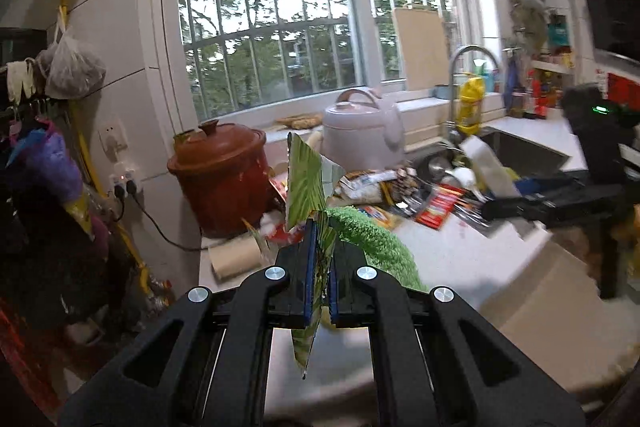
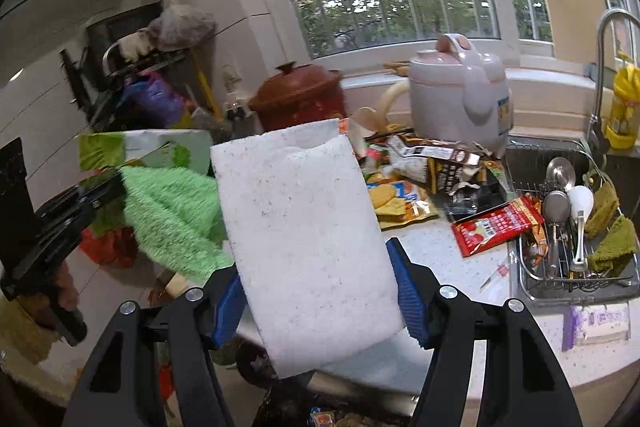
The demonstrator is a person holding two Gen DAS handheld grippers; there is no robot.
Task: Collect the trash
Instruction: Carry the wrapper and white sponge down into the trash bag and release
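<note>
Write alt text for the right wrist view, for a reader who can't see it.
The right gripper clamps a white foam block upright over a cluttered kitchen counter. Snack wrappers litter the counter before a pink rice cooker and a brown clay pot; at left, the left gripper holds a green wrapper.
</note>
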